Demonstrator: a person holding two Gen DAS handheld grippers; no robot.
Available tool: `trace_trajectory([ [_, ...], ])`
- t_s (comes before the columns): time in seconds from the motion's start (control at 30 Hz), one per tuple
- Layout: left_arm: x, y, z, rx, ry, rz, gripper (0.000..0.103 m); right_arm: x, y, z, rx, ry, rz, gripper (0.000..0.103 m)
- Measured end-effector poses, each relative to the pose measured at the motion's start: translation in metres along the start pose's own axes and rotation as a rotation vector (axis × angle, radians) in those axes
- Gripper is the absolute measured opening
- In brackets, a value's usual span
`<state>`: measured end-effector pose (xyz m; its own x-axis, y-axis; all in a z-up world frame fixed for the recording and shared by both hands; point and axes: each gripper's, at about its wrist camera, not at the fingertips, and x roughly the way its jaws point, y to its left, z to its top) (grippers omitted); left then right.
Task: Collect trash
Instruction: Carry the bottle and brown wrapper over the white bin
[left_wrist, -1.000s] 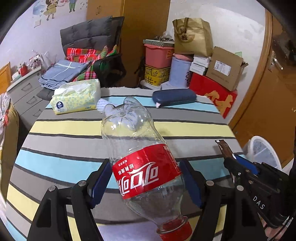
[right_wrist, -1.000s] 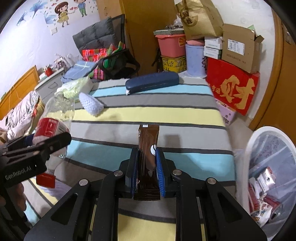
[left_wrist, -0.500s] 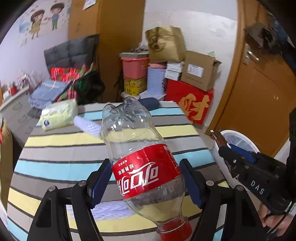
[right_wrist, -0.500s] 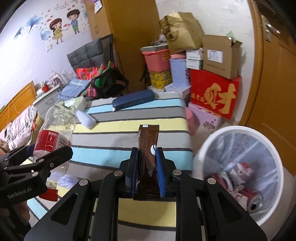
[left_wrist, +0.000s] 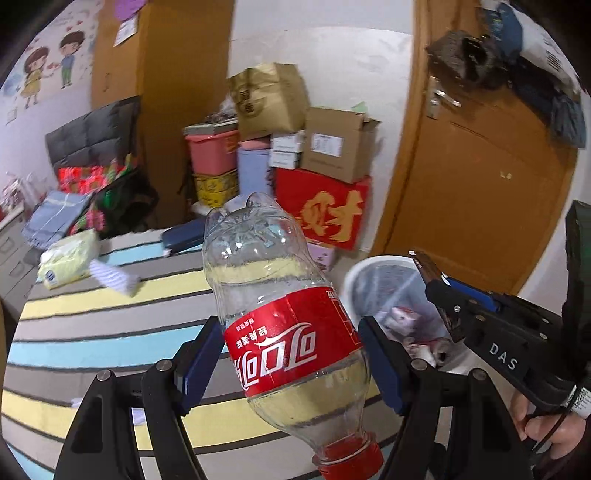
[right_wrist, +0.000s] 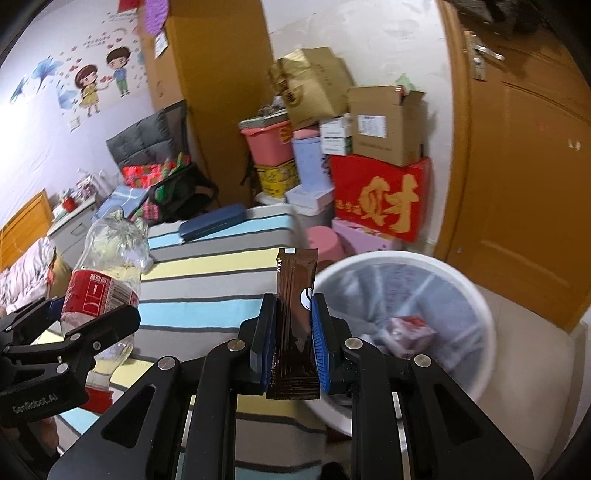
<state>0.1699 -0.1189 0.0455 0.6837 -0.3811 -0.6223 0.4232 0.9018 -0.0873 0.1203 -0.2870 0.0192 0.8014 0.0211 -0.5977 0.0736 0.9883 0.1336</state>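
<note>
Both claws have been swung off the striped worktop (right_wrist: 221, 273) toward the white round plastic bin (right_wrist: 476, 295), now just ahead-right of the right claw (right_wrist: 293, 334). That claw is clamped on a brown glossy foil sachet (right_wrist: 297, 280), upright between the pads: light, limp, slippery, best pinched mid-length. An empty clear plastic cola bottle with a red label (left_wrist: 284, 325), cap toward the camera, is gripped at its label by the left claw (left_wrist: 288, 365): light, thin-walled, likely crushable.

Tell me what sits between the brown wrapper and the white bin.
Nothing: in the right wrist view, the brown snack wrapper overlaps the round white trash bin's rim, with no object intervening.
</note>
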Motion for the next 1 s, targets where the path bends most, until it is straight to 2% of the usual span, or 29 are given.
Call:
trace_trajectory([
  [0.4,0.028,-0.070,0.005,0.078,0.037,-0.102,0.074,-0.016,-0.056,-0.009,0.074,-0.005,-0.090,0.020],
  [0.5,0.037,-0.084,0.006,0.104,0.041,-0.099,0.074,-0.016,-0.067,-0.011,0.095,0.003,-0.097,0.020],
  [0.7,0.061,-0.101,0.007,0.116,0.083,-0.138,0.074,-0.010,-0.086,-0.016,0.122,0.032,-0.112,0.020],
  [1.0,0.097,-0.116,0.010,0.142,0.121,-0.148,0.074,0.010,-0.108,-0.024,0.139,0.096,-0.097,0.020],
])
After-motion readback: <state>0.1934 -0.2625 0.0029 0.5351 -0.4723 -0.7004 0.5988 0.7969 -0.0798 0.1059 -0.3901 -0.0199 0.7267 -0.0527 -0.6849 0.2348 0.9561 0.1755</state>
